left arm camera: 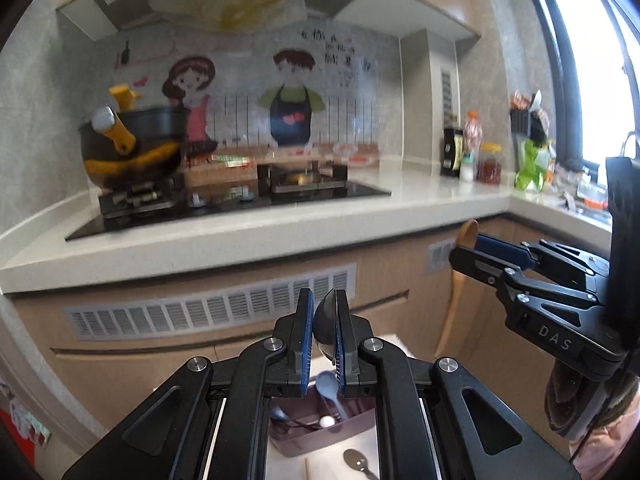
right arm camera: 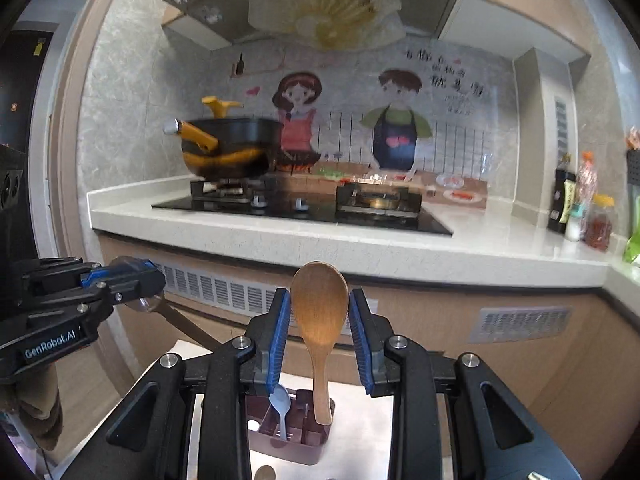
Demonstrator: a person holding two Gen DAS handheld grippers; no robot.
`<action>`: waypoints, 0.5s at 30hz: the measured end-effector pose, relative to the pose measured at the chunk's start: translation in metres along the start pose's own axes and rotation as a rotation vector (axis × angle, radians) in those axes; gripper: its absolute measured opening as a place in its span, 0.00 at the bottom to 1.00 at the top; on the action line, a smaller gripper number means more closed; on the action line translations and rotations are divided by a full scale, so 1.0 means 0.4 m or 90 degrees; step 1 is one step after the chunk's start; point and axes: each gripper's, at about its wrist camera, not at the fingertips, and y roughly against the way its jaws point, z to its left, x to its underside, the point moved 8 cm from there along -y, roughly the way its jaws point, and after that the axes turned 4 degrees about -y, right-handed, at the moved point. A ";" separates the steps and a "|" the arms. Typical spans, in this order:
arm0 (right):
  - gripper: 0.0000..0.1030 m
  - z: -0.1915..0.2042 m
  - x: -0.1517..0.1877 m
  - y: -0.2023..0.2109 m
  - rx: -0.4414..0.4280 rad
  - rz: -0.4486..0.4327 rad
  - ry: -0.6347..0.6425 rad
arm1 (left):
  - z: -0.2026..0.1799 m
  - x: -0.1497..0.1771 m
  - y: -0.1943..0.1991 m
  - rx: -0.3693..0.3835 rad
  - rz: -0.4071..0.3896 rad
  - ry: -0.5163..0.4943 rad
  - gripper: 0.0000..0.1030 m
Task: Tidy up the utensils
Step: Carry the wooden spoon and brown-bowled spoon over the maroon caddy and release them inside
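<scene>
A maroon utensil holder (right arm camera: 286, 436) stands on a white table below both grippers; it also shows in the left wrist view (left arm camera: 316, 428). It holds a pale blue spoon (right arm camera: 279, 402). A wooden spoon (right arm camera: 320, 320) stands upright with its handle in the holder, its bowl between the open pads of my right gripper (right arm camera: 320, 336), apart from both. My left gripper (left arm camera: 323, 340) is shut on a metal spoon (left arm camera: 326, 320), held above the holder. A second metal spoon (left arm camera: 356, 460) lies on the table in front of the holder.
A kitchen counter (right arm camera: 360, 248) with a gas hob (right arm camera: 304, 208) runs ahead, a black and yellow pot (right arm camera: 228, 148) on the left burner. Bottles (right arm camera: 576, 208) stand at the counter's right. Cabinet fronts with a vent grille (left arm camera: 208, 312) are below.
</scene>
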 end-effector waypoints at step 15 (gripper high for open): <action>0.27 -0.002 0.284 -0.320 -0.038 0.179 -0.037 | 0.108 0.277 -0.313 0.051 0.169 0.098 0.09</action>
